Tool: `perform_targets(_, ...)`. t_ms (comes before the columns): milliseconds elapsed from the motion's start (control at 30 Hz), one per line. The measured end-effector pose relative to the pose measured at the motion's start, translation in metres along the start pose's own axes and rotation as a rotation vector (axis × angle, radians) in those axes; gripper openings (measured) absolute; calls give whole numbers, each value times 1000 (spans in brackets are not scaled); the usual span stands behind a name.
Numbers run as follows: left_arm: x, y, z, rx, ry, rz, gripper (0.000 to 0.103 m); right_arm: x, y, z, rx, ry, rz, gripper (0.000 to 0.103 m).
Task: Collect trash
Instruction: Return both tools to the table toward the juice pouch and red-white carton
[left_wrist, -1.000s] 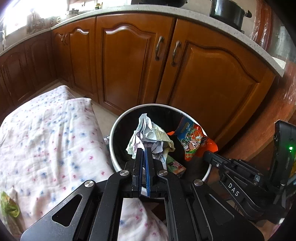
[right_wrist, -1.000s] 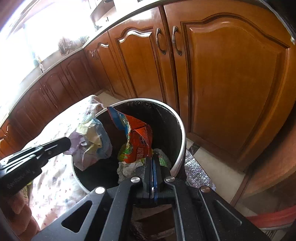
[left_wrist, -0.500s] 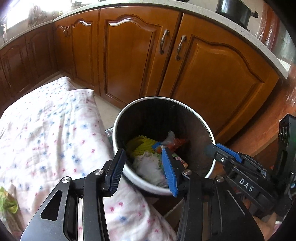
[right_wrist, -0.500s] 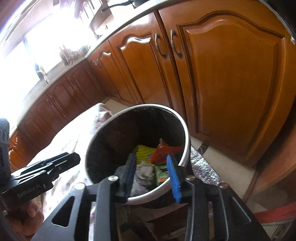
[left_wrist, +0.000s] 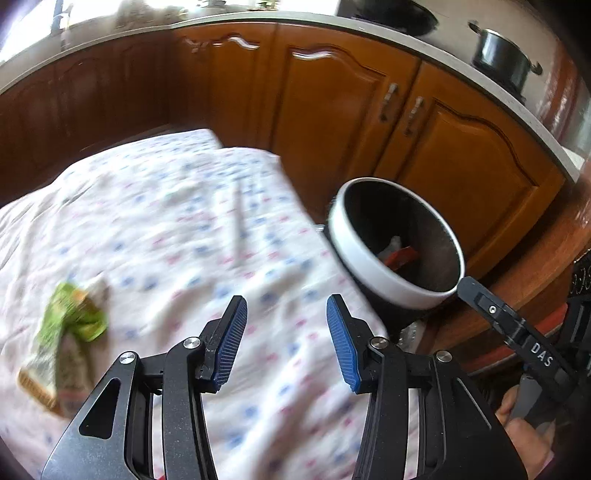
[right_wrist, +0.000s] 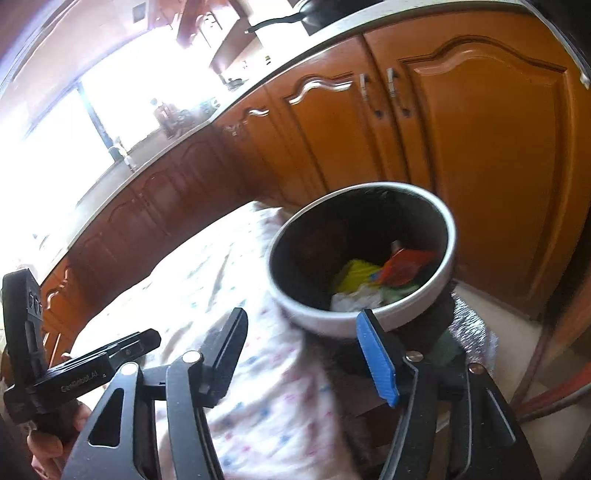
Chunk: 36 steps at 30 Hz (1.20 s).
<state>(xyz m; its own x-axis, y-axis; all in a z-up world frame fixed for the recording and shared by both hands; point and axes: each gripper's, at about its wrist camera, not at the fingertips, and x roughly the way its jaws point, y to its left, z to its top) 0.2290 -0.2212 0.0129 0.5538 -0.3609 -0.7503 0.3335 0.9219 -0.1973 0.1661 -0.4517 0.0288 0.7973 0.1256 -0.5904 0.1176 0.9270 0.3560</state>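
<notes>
1. Trash for the next pick is the green wrapper (left_wrist: 70, 321), lying flat on the flowered cloth (left_wrist: 192, 229) close to its left edge in the left wrist view, well apart from the bin (left_wrist: 397, 286). It is blurred, so its exact shape is hard to read.
2. Bin placement: the white-rimmed bin stands off the cloth's right edge, against the wooden cabinets (left_wrist: 461, 155); the right wrist view shows yellow, orange and white scraps already inside it.
3. Step in hand, as I judge it: bringing the left gripper (left_wrist: 286, 341) across the cloth toward the wrapper. To do it well, line the jaws across the wrapper's narrow width, come down until the pads (left_wrist: 341, 347) straddle it, and pinch the crumpled raised part, not the flat film, so the cloth is not caught too.
4. Left gripper state: jaws parted and opening, nothing between them, hanging above bare cloth and touching nothing.
5. Right gripper (right_wrist: 306, 354) state: jaws apart and opening wider, empty, with the bin's near rim just beyond its blue pad (right_wrist: 376, 362); no contact is visible.
6. Risk, as a guess: thin wrapper may slide on the soft cloth if nudged before the pinch.
</notes>
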Motion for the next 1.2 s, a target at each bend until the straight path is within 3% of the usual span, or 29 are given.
perform_targets(467, -56, 89, -47, -107, -49, 79, 45, 8, 70, -57, -60, 81, 106, 65)
perform_targets(933, -84, 152, -74, -174, -59, 145, 45, 11, 130, -103, -190, 168, 209, 65)
perform_targets(1133, -89, 171, -76, -197, -67, 171, 45, 0, 168, -123, -327, 175, 325, 65)
perform_targets(1200, -93, 178, -78, -212, -73, 179, 45, -4, 184, -133, -397, 176, 360, 70)
